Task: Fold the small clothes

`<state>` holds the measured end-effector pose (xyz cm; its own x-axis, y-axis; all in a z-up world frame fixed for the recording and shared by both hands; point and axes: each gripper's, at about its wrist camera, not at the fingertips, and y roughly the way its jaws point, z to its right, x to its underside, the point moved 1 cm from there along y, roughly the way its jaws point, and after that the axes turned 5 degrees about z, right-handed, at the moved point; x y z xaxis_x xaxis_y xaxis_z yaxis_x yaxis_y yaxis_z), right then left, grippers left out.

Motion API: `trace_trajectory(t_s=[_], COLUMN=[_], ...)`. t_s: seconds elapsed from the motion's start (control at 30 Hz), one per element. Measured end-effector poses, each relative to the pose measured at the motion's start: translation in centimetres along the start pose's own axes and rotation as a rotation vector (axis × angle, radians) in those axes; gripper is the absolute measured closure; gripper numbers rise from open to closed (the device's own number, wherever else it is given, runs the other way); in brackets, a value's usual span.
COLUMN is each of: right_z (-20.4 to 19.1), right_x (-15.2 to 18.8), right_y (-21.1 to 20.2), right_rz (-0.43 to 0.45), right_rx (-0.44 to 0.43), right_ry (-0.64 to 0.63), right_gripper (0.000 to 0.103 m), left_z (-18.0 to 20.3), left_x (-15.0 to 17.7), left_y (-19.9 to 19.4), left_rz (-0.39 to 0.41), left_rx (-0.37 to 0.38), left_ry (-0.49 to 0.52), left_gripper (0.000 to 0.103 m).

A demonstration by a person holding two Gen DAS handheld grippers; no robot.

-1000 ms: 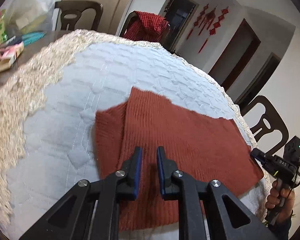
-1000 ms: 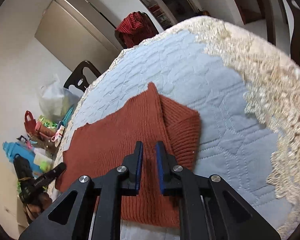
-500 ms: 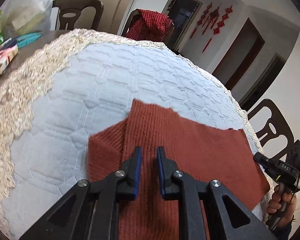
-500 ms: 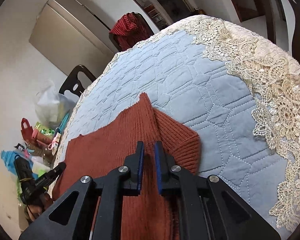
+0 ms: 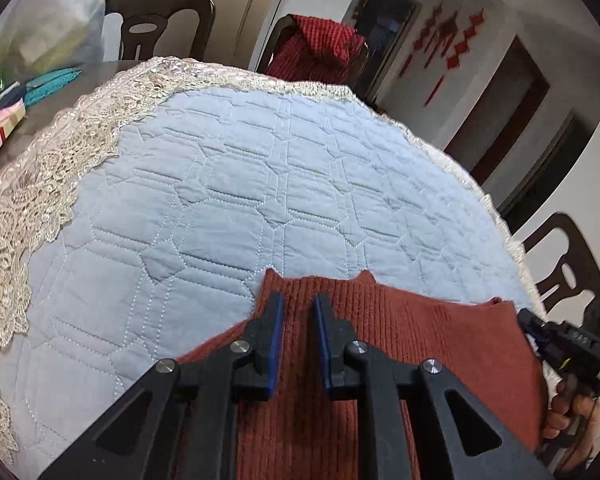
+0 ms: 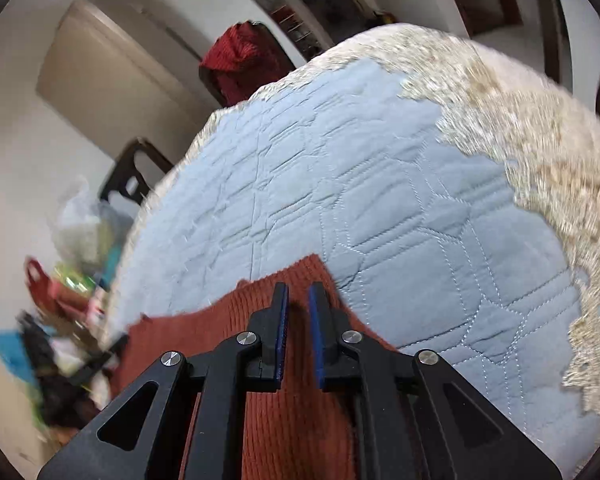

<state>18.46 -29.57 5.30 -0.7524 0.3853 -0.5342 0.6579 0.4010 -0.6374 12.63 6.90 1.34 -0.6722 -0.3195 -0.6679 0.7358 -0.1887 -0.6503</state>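
Here the rust knit sweater [image 5: 420, 360] lies on the quilted tabletop [image 5: 260, 184], at its near edge. The left tongs [image 5: 298, 304] stand narrowly parted above it; the right tongs [image 6: 298, 292], just closing, are shut, gripping nothing.

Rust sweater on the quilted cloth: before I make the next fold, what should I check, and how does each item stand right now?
1. Sweater lying smooth on the quilted cloth: ok where it is visible.
2. Collar edge in sight just past the fingertips: ok.
3. Left gripper pinching fabric: cannot tell; a narrow gap shows between the pads.
4. Right gripper pinching fabric: cannot tell; its jaws have just been closing and stand almost together, with the sweater beneath them.
5. Cloth ahead of the sweater free of other things: ok.
6. Right wrist view sharp: not ok, blurred.
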Motion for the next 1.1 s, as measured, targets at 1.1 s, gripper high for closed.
trace_trajectory(t_s=[1.1], right_z=[-4.7], right_x=[6.4], right_y=[-2.3], right_rz=[-0.078], right_rx=[-0.039], right_ry=[-0.233], right_gripper=[0.099], left_z=[4.2], left_x=[4.1], left_y=[-4.2], left_rz=[0.005], left_rx=[0.067], left_ry=[0.138], left_gripper=[0.076])
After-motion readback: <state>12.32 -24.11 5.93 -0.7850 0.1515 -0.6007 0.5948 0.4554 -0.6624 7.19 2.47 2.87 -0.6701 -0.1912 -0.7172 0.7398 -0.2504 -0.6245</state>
